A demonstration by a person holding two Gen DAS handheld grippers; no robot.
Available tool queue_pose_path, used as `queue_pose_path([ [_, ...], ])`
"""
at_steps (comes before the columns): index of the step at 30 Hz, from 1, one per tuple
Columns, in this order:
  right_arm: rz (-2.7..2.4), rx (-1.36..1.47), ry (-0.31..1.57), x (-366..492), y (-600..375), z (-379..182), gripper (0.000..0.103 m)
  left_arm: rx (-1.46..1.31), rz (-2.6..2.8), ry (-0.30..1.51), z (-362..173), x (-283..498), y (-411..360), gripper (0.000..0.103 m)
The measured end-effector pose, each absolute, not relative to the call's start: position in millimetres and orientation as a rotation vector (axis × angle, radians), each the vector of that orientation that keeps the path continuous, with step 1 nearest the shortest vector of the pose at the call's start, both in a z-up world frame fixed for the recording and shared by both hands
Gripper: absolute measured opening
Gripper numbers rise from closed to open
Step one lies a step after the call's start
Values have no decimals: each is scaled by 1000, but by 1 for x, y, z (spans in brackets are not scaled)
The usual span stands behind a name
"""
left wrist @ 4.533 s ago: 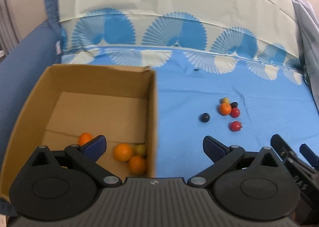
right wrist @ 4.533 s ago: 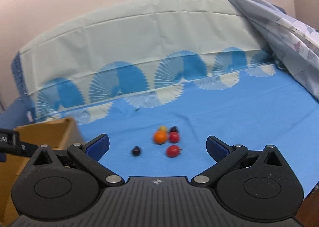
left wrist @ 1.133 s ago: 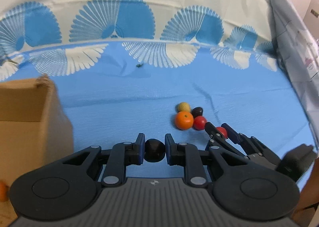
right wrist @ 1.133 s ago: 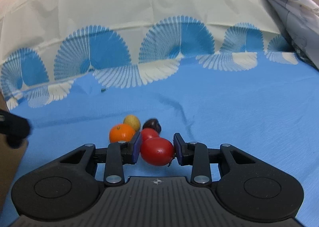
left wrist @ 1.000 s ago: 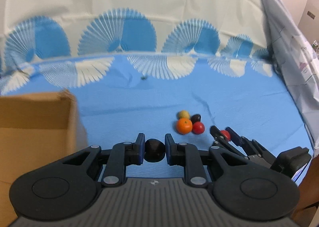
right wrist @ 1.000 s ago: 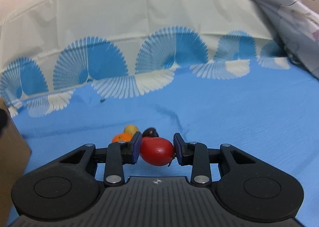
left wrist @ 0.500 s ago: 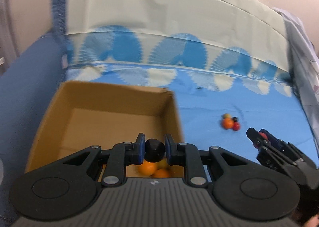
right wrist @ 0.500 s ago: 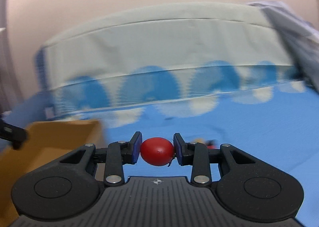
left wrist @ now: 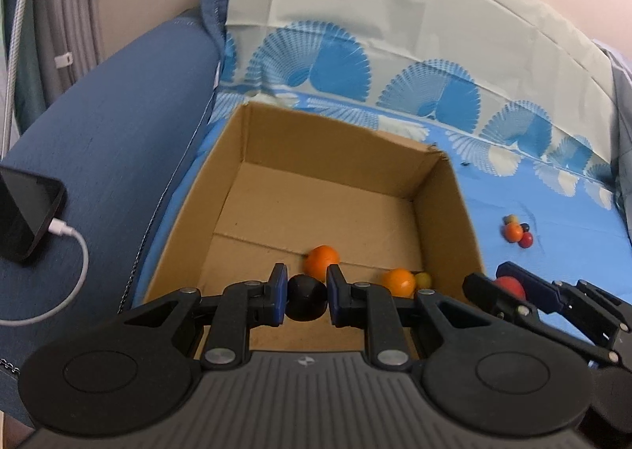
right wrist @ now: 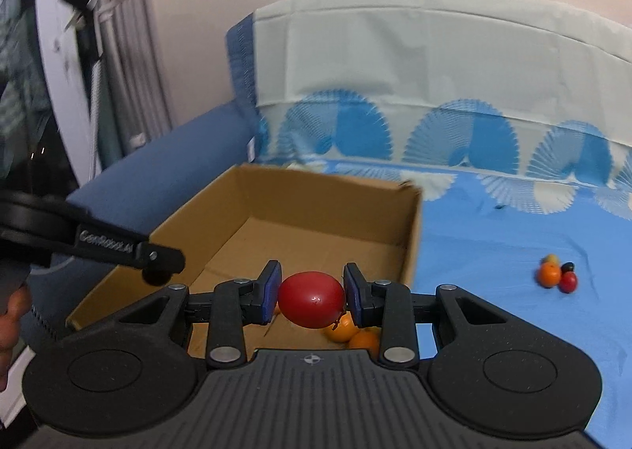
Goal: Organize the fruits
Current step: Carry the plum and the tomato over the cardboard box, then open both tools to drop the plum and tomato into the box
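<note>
My left gripper is shut on a dark round fruit and holds it over the near part of the open cardboard box. Inside the box lie two oranges and a small yellow-green fruit. My right gripper is shut on a red fruit and hovers over the box's near right corner, above two oranges. It also shows in the left wrist view. A small cluster of fruits lies on the blue sheet at the right, seen too in the right wrist view.
The box stands on a blue patterned sheet against a dark blue sofa arm. A black phone with a white cable lies on that arm. A pale cloth covers the backrest.
Both grippers have carried their fruits left from the sheet to above the box. The loose cluster is now far off to the right.
</note>
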State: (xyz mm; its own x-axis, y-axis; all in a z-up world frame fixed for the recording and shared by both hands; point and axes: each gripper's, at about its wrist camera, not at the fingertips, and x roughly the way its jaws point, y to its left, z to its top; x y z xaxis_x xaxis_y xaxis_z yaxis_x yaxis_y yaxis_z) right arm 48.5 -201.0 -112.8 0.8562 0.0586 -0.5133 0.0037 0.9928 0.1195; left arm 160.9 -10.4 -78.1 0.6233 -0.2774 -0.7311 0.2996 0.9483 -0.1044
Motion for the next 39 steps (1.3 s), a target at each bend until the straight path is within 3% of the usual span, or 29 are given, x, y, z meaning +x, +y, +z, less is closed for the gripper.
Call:
queue_pose_path([
  [38,112,-116,758,85,-167,-182,37,118,-274,985,-164,201,-10,23],
  [39,114,-118,762,86,-167,-182,37,116,-280,987,-165,201,-10,28],
])
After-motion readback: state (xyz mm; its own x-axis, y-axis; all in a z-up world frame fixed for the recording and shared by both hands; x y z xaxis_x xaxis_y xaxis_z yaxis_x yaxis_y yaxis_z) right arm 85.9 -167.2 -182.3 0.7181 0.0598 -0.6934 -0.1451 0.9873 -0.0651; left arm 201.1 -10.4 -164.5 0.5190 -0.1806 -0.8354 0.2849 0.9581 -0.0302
